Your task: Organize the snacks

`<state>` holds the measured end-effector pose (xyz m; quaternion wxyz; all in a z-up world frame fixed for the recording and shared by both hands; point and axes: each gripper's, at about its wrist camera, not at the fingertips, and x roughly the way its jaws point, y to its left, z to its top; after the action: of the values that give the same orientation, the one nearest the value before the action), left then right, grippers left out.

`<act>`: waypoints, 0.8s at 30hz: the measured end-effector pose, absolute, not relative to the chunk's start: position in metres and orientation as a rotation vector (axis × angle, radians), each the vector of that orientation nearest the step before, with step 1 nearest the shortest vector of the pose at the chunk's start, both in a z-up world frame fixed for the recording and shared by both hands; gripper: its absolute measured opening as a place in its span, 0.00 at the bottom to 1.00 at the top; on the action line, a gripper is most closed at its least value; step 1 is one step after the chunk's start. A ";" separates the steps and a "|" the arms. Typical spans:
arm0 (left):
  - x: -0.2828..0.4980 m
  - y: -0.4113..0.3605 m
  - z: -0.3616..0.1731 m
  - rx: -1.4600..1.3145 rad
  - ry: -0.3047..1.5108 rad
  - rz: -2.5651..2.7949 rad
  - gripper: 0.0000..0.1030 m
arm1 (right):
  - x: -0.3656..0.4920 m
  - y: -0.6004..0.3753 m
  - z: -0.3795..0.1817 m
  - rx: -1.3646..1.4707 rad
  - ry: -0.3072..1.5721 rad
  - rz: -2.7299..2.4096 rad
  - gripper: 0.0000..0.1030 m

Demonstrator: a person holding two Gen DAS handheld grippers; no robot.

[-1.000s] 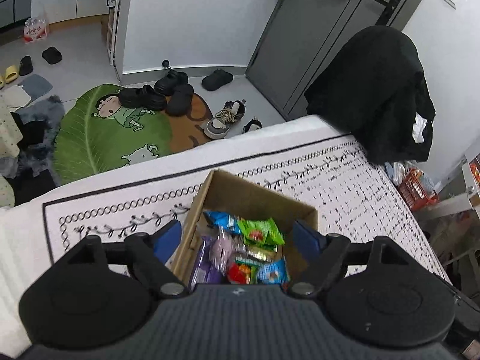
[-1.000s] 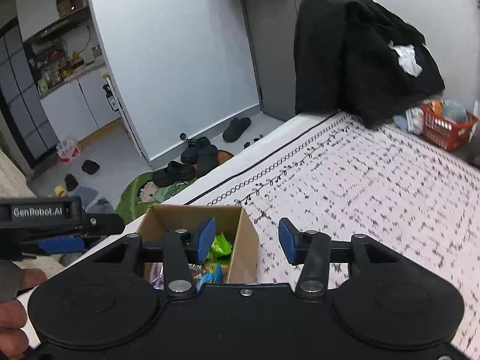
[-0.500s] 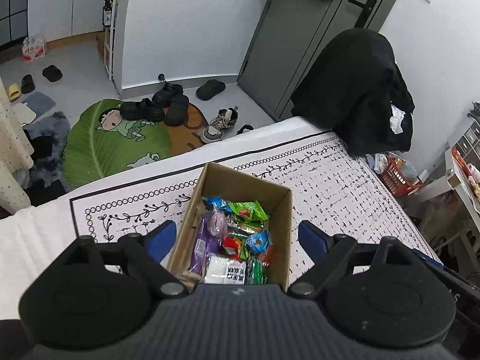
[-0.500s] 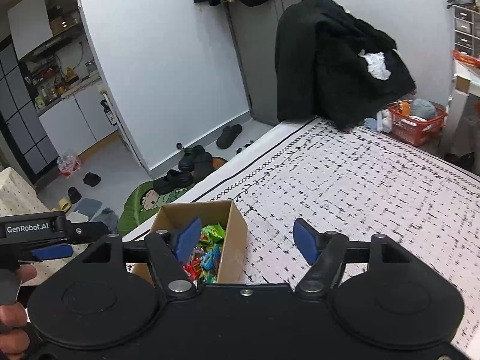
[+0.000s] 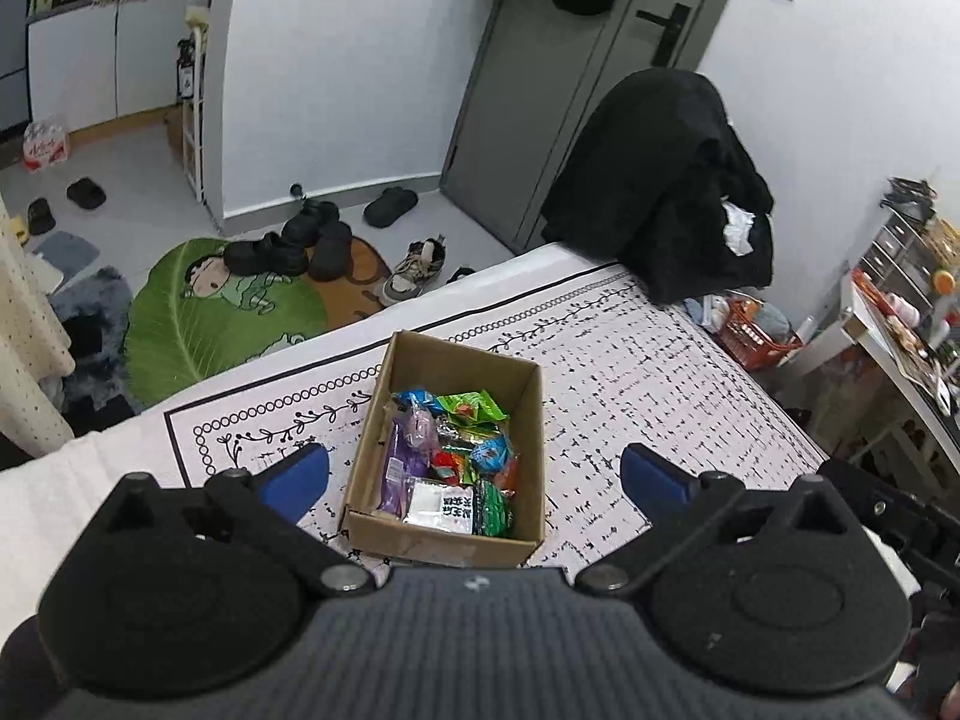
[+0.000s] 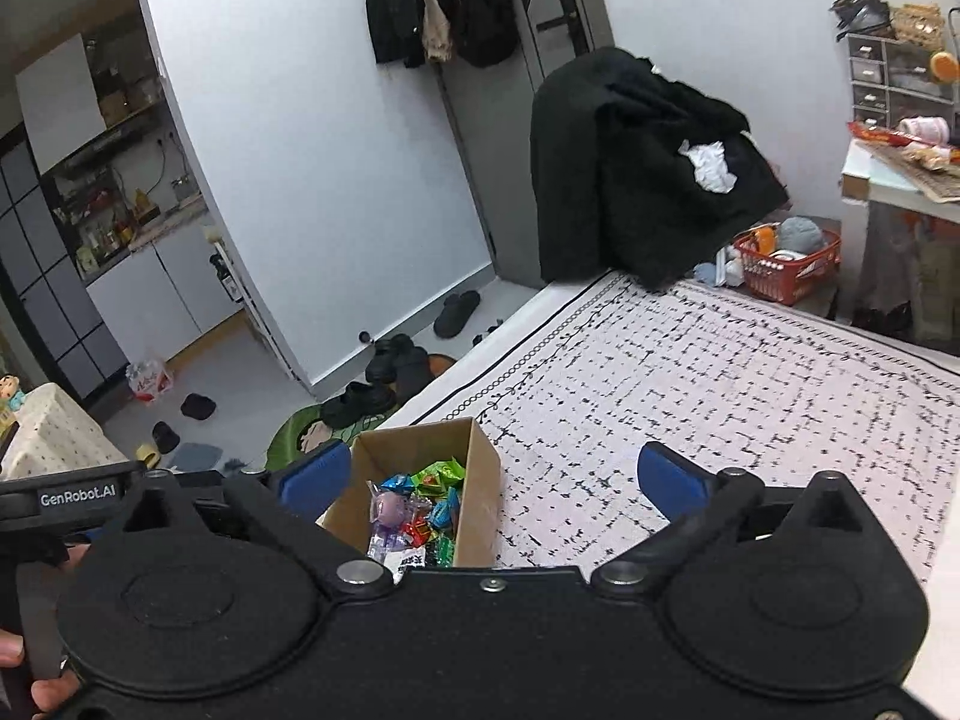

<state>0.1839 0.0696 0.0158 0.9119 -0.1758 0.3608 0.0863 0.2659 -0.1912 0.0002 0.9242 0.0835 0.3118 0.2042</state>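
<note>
A brown cardboard box (image 5: 433, 541) stands open-topped on the white patterned cloth (image 5: 660, 396), filled with several colourful snack packets (image 5: 456, 456). My left gripper (image 5: 474, 478) hovers above the box's near end, open and holding nothing, its blue fingertips either side of the box. In the right wrist view the box (image 6: 478, 498) and snack packets (image 6: 420, 504) sit low and left of centre. My right gripper (image 6: 492, 476) is open and empty above the box's right wall. The left gripper's black body (image 6: 66, 501) shows at the left edge, held by a hand.
A black coat (image 5: 660, 180) drapes over something at the cloth's far corner. A red basket (image 6: 786, 270) and a cluttered desk (image 5: 900, 330) lie to the right. Shoes (image 5: 270, 252) and a green mat (image 5: 198, 324) are on the floor beyond the far edge.
Both grippers have drawn back and up from the box, so all of it now shows in the left view. Both sets of fingers have spread wider.
</note>
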 end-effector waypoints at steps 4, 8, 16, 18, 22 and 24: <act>0.167 0.064 0.022 -0.349 0.736 0.157 1.00 | 0.250 -0.195 0.005 0.145 0.634 0.412 1.00; 0.146 0.060 0.030 -0.349 0.707 0.140 1.00 | 0.234 -0.199 0.010 0.136 0.632 0.410 1.00; 0.110 0.056 0.047 -0.311 0.674 0.125 1.00 | 0.200 -0.204 0.023 0.127 0.613 0.410 1.00; 0.100 0.055 0.050 -0.305 0.665 0.117 1.00 | 0.192 -0.206 0.025 0.125 0.610 0.411 1.00; 0.083 0.051 0.054 -0.284 0.649 0.105 1.00 | 0.173 -0.207 0.028 0.102 0.595 0.371 1.00; 0.074 0.049 0.055 -0.276 0.646 0.095 1.00 | 0.164 -0.209 0.031 0.095 0.583 0.361 1.00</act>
<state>0.0742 0.0491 0.0549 0.9378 -0.1353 0.3164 0.0466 0.1636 -0.2092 0.0308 0.9407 0.0463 0.2856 0.1772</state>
